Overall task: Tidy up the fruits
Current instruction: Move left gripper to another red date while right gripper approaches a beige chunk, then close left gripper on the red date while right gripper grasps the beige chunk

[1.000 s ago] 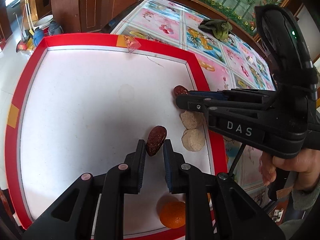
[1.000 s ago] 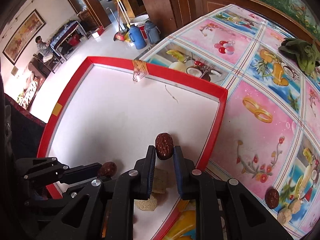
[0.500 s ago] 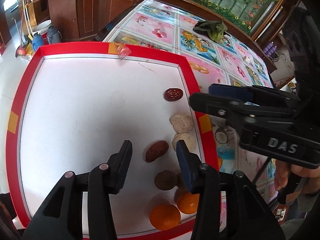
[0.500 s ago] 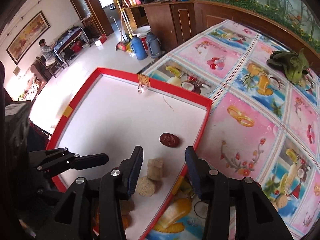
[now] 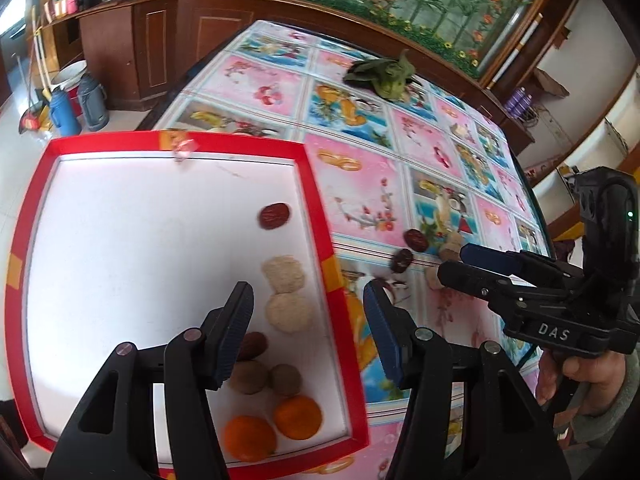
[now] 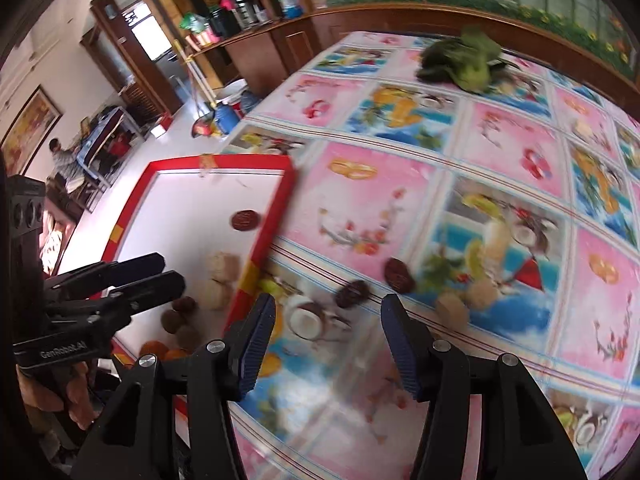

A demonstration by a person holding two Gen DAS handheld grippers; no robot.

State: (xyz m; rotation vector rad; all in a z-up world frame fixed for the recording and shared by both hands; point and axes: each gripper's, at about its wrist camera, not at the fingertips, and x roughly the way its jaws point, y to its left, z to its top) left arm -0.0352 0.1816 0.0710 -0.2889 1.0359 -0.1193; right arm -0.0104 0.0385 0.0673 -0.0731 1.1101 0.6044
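Observation:
The red-rimmed white tray (image 5: 316, 216) holds a red date (image 5: 274, 216), two beige pieces (image 5: 283, 274), a second date (image 5: 252, 346) half hidden by my left finger, two brown round fruits (image 5: 248, 376) and two oranges (image 5: 298, 417). My left gripper (image 5: 307, 292) hangs over the tray's right rim. Its jaws are opening and hold nothing. My right gripper (image 6: 328, 304) is over the tablecloth, its jaws also opening and empty. Ahead of it lie two dates (image 6: 352, 294) and two beige pieces (image 6: 452, 312). The right gripper (image 5: 460, 264) shows at the right edge.
A green leafy vegetable (image 6: 464, 62) lies at the far end of the patterned tablecloth (image 6: 500, 152). Wooden cabinets (image 5: 168, 40) stand behind, with thermos flasks (image 5: 78, 108) on the floor. A person sits far off at the left (image 6: 60, 156). The left gripper (image 6: 168, 272) is over the tray.
Both grippers let go of the red dates they held, and the dates now lie on the tray. Both have opened. The right gripper swung right, off the tray and over the tablecloth; the left drew back and rose.

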